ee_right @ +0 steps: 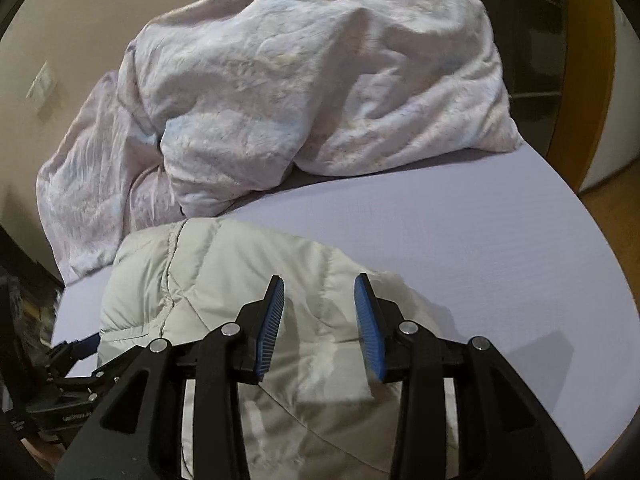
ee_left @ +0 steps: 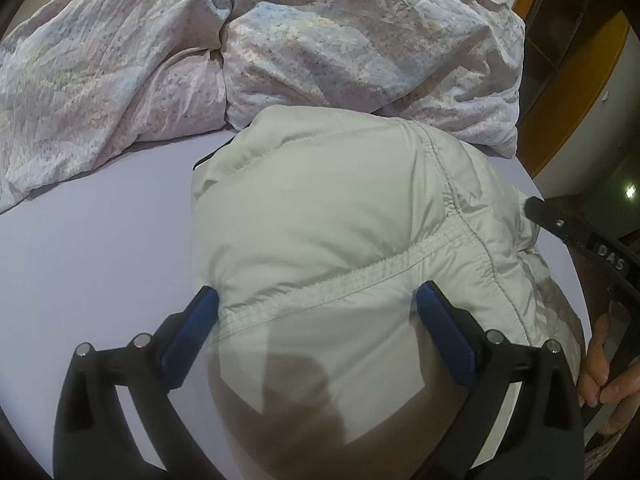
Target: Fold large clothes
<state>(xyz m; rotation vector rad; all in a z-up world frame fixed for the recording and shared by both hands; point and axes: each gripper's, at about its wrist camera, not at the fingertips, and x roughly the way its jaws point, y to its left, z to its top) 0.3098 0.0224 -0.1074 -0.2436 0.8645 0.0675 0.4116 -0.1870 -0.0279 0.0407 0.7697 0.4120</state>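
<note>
A puffy off-white jacket (ee_left: 332, 216) lies folded in a bundle on the lavender bed sheet (ee_left: 100, 248). My left gripper (ee_left: 318, 296) is open wide and straddles the bundle's near end, one blue pad at its left edge and the other resting on the fabric. In the right wrist view the same jacket (ee_right: 208, 280) lies below my right gripper (ee_right: 320, 280), whose blue pads stand apart just above the fabric with nothing pinched between them. A finger (ee_left: 568, 232) of the right gripper shows at the jacket's right side. A hand (ee_left: 608, 380) holds that tool.
A crumpled pale floral duvet (ee_right: 304, 92) is piled along the far side of the bed, touching the jacket's far end. The bed's edge (ee_right: 600, 264) curves round on the right, with wooden furniture (ee_left: 560, 80) beyond it. A wall with a light switch (ee_right: 40, 84) is at left.
</note>
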